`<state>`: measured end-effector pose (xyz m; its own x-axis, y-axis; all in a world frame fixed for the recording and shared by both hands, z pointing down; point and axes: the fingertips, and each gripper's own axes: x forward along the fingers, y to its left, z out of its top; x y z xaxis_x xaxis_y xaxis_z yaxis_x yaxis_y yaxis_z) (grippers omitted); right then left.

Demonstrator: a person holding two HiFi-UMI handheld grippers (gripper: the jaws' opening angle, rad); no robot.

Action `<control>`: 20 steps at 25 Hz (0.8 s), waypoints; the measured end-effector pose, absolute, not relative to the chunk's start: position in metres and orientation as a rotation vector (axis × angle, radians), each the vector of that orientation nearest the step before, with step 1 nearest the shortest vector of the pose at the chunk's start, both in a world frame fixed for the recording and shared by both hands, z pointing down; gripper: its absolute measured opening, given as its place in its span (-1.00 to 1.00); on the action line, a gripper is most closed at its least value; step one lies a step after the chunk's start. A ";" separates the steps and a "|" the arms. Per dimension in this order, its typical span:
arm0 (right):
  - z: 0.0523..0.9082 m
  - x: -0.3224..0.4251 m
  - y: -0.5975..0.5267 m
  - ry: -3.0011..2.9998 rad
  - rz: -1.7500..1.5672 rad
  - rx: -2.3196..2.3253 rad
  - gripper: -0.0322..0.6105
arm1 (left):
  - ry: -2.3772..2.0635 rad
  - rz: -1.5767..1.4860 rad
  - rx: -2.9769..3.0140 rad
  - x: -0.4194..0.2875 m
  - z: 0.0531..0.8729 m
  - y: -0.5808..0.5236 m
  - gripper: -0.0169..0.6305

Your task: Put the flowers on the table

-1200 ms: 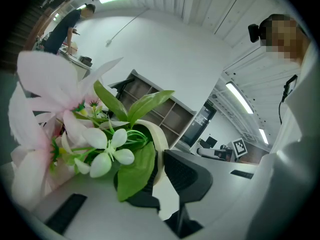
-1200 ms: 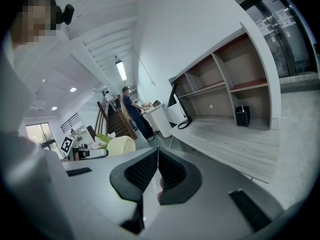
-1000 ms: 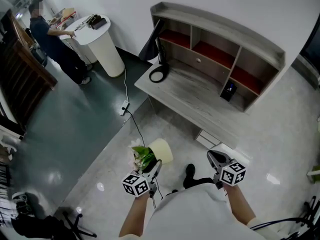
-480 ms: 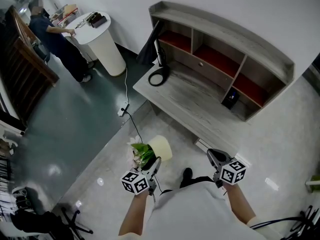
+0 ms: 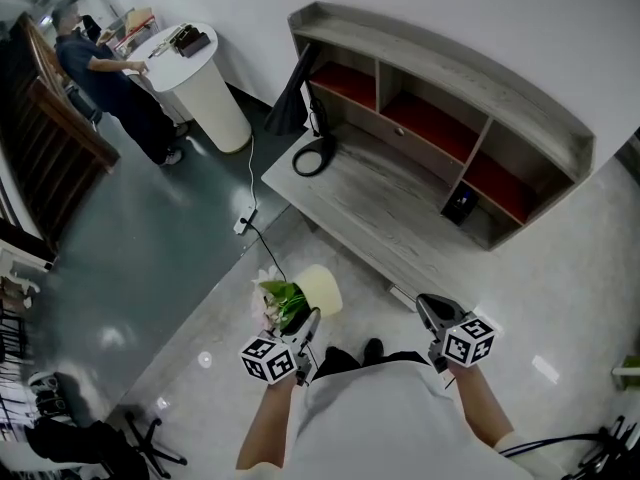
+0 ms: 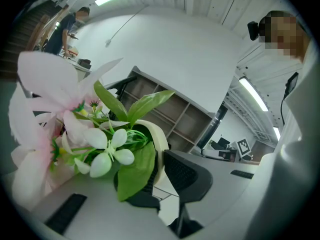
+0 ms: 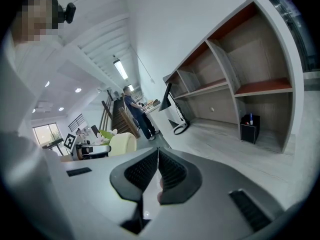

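Observation:
A cream flower pot (image 5: 322, 289) with green leaves and pale pink and white flowers (image 5: 278, 301) hangs above the floor. My left gripper (image 5: 309, 321) is shut on its rim. In the left gripper view the pot's rim (image 6: 159, 140) sits between the jaws of that gripper (image 6: 160, 180), and the flowers (image 6: 98, 149) fill the left side. My right gripper (image 5: 428, 308) is shut and holds nothing; in its own view the right gripper (image 7: 157, 167) has its pads together. The grey wooden table (image 5: 372, 200) with a shelf unit stands ahead of both grippers.
A black ring-shaped lamp (image 5: 311, 154) stands on the table's left end, and a small black box (image 5: 458, 203) sits in a lower shelf bay. A cable (image 5: 262, 238) runs over the floor. At the far left a person (image 5: 105, 73) stands by a white round stand (image 5: 210, 93).
Both grippers and the pot have moved toward the table, which now lies a little nearer in the head view. The grip on the pot is unchanged.

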<state>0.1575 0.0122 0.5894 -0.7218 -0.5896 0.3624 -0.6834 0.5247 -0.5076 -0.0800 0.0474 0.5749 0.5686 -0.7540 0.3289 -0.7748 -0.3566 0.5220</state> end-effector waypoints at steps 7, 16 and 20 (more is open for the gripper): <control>0.592 0.163 -0.004 -2.598 0.985 1.125 -0.84 | -1.198 0.077 2.185 -0.077 0.573 0.019 -0.78; 0.597 0.155 -0.040 -2.564 1.000 1.203 -0.84 | -1.122 0.102 2.217 -0.081 0.579 -0.029 -0.78; 0.595 0.141 -0.057 -2.549 1.007 1.236 -0.84 | -1.086 0.122 2.231 -0.092 0.580 -0.053 -0.78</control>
